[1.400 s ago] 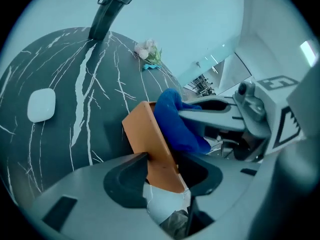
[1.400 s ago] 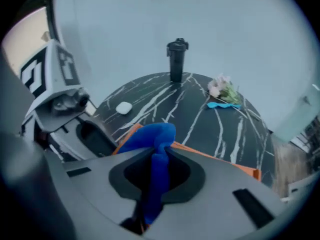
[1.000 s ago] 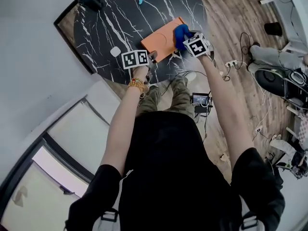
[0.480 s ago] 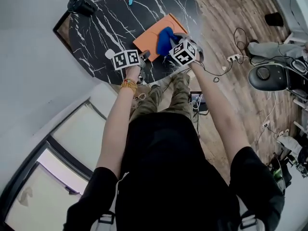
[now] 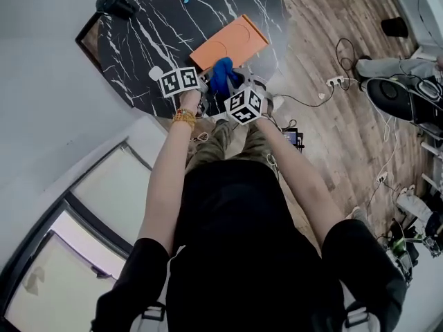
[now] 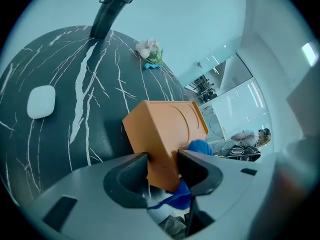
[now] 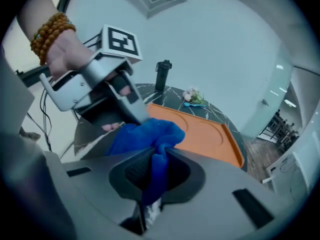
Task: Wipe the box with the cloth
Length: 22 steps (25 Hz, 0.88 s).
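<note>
Pinching cloth (image 7: 145, 136), right gripper (image 7: 156, 160), left gripper (image 6: 162, 166) clamping box (image 6: 165, 129), long axis pointing away

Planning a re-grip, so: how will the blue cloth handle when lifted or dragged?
Probably floppy: the blue cloth bunches in soft folds beyond the right gripper, whose jaws pinch one narrow strip. Likely light: that small pinch seems to carry the wad. Dragged over the orange box, it may drape and trail.

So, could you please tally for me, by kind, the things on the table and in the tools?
orange box: 1
blue cloth: 1
black bottle: 1
white rounded item: 1
flower bunch: 1
Total: 5
</note>
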Available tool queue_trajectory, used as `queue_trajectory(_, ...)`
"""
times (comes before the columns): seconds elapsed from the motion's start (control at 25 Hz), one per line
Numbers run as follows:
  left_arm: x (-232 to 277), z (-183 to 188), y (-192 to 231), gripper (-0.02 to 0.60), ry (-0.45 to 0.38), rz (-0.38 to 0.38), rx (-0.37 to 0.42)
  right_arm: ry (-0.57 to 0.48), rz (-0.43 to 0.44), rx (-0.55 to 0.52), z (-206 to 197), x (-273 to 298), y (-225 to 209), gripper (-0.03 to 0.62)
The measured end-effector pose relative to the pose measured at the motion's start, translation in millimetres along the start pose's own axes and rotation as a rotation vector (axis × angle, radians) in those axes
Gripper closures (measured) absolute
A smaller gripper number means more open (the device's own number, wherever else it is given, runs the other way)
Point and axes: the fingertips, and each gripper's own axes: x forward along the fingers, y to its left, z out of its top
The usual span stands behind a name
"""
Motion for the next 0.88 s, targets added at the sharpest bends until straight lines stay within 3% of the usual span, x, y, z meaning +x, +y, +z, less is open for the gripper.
queue_trajectory(0.12,-2.0,-0.9,1.8,0.388,0.011,0.011,0.016,0.015,0.037,0.129,-18.3,-4.9,21.7,0.569)
queue_trajectory(0.24,0.8,-0.8,-2.6,0.388,0.02,0.013,0.03,0.11,-0.031,0.318,-65.0,0.2,-18.8,0.569)
queue_trajectory(0.32,0.6,0.1,-3.4,0.388,0.019,0.014,0.035,0.111,-0.042,0.4,-66.0,8.4,-27.6,0.569)
queue_trajectory(0.4,0.2,0.8,-3.3,0.387,0.018,0.015,0.042,0.093,0.0,0.362,-50.2,18.3,-3.3,0.569)
queue_trajectory(0.56,-0.6,0.2,-2.9,0.385,0.029,0.012,0.046,0.037,0.166,0.193,-37.1,17.7,55.4,0.569)
queue_trajectory(0.64,-0.6,1.2,-3.7,0.383,0.03,0.007,0.046,0.013,0.12,0.198,-43.0,14.9,28.4,0.569)
queue_trajectory(0.76,-1.1,0.1,-3.9,0.383,0.023,0.011,0.047,-0.006,0.015,0.354,-59.3,15.7,-57.1,0.568)
queue_trajectory(0.88,-0.4,1.1,-5.0,0.383,0.013,0.018,0.048,0.031,-0.053,0.39,-75.9,21.1,-125.4,0.568)
